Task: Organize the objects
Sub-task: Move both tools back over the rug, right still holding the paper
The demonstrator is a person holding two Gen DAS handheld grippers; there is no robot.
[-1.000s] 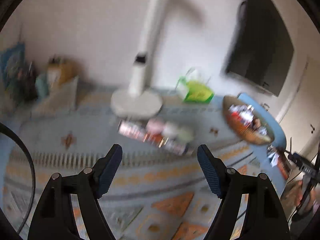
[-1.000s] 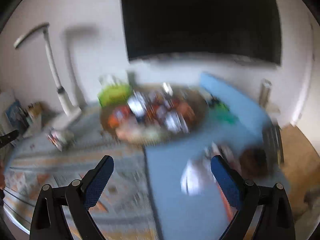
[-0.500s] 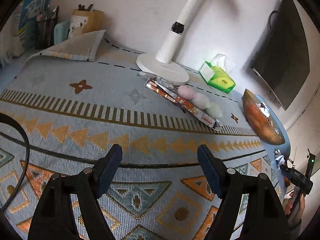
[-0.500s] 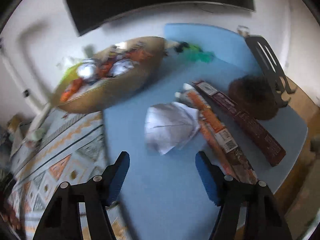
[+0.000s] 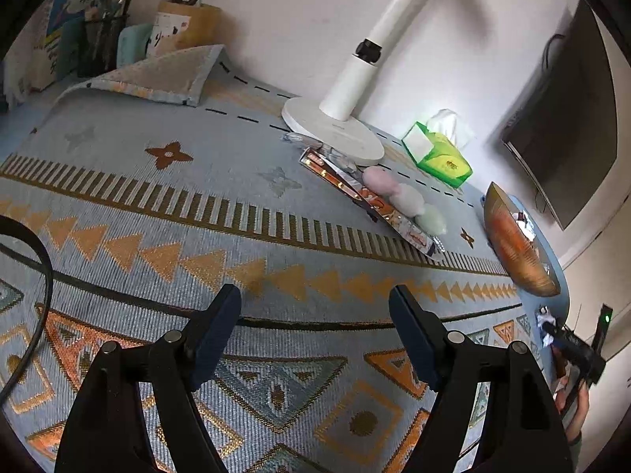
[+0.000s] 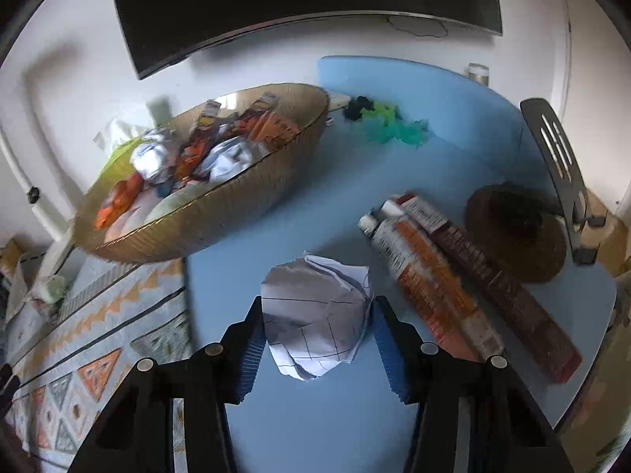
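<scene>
A crumpled sheet of white paper (image 6: pixel 315 307) lies on the blue mat (image 6: pixel 315 425). My right gripper (image 6: pixel 317 341) straddles it, its jaws closing, and both blue pads meet the paper's sides. Behind it stands a woven bowl (image 6: pixel 221 216) filled with wrappers and more crumpled paper. An orange-and-white tube (image 6: pixel 430 283) and a long brown box (image 6: pixel 501 295) lie to the right of the paper. My left gripper (image 5: pixel 315 307) hangs open over the patterned cloth (image 5: pixel 157 181) with nothing between its fingers. A flat snack packet topped with pastel puffs (image 5: pixel 398 197) lies farther off.
A white lamp base (image 5: pixel 335 134), a green tissue box (image 5: pixel 441 153) and pen holders (image 5: pixel 102 39) stand along the wall. On the mat are a brown round pad (image 6: pixel 516 236), a black slotted stand (image 6: pixel 556 146) and green hair ties (image 6: pixel 390 126). A dark screen (image 6: pixel 299 4) hangs above.
My right gripper dropped toward the mat and its jaws narrowed from wide apart to either side of the crumpled paper. My left gripper sank toward the cloth, then held still, its opening unchanged.
</scene>
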